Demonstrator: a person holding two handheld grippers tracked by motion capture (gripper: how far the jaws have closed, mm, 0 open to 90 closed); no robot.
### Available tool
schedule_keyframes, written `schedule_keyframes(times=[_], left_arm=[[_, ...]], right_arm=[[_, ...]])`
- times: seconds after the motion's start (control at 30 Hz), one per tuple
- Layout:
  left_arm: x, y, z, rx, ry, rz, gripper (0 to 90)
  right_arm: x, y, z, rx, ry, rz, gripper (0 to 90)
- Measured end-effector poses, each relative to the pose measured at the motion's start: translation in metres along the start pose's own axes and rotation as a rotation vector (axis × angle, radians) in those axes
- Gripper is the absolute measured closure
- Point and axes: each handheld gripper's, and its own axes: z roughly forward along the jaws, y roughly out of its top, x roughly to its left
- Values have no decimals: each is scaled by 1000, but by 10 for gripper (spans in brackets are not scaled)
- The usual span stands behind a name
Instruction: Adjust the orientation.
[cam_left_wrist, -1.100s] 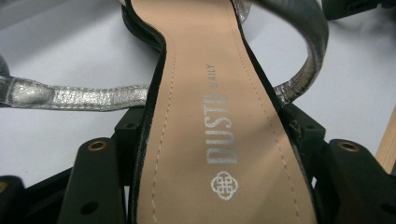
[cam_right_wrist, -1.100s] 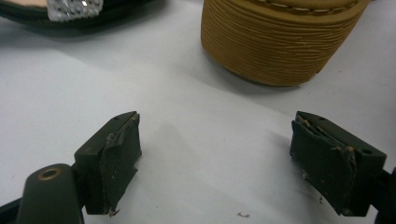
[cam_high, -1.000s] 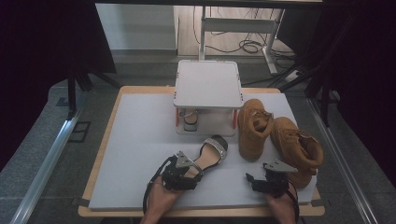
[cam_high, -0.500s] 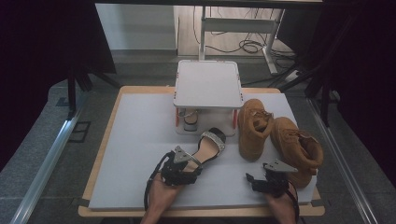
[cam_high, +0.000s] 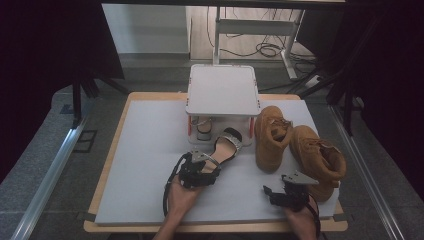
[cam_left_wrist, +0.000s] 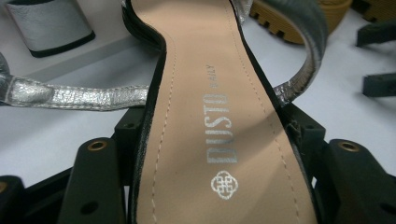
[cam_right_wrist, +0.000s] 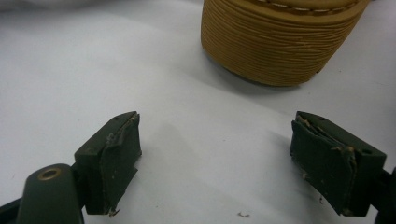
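Observation:
A black sandal (cam_high: 228, 144) with a tan insole and silver straps points toward the white stand (cam_high: 222, 90). My left gripper (cam_high: 205, 162) is shut on its heel end. In the left gripper view the black jaws press both edges of the sandal's (cam_left_wrist: 210, 116) sole, around my left gripper (cam_left_wrist: 215, 133). A second sandal (cam_high: 204, 128) stands under the stand, and its block heel (cam_left_wrist: 49, 21) appears at the upper left of that view. My right gripper (cam_high: 271, 194) rests open near the front right of the table. Nothing lies between the pads of the right gripper (cam_right_wrist: 215, 149).
Two tan boots (cam_high: 272, 135) (cam_high: 317, 159) stand right of the stand. One boot's ribbed heel (cam_right_wrist: 275, 39) is just ahead of the right gripper. The white table mat (cam_high: 145, 150) has bare room on its left half. Dark floor and cables lie beyond.
My left gripper has carried the sandal farther from the person, toward the white stand. The right gripper has stayed still.

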Motion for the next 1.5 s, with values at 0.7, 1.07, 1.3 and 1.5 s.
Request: schedule_keyframes(times=[0.7,1.07,1.3,1.5], left_arm=[[4,25,38,-37,79,-94,391],[1,40,55,-39,132,-104,390],[1,48,67,-45,161,-124,390],[0,56,75,-51,192,-144,390]], right_arm=[[0,0,0,0,0,0,162],[0,0,0,-1,1,1,162],[0,0,0,-1,1,1,163],[0,0,0,-1,1,1,162]])
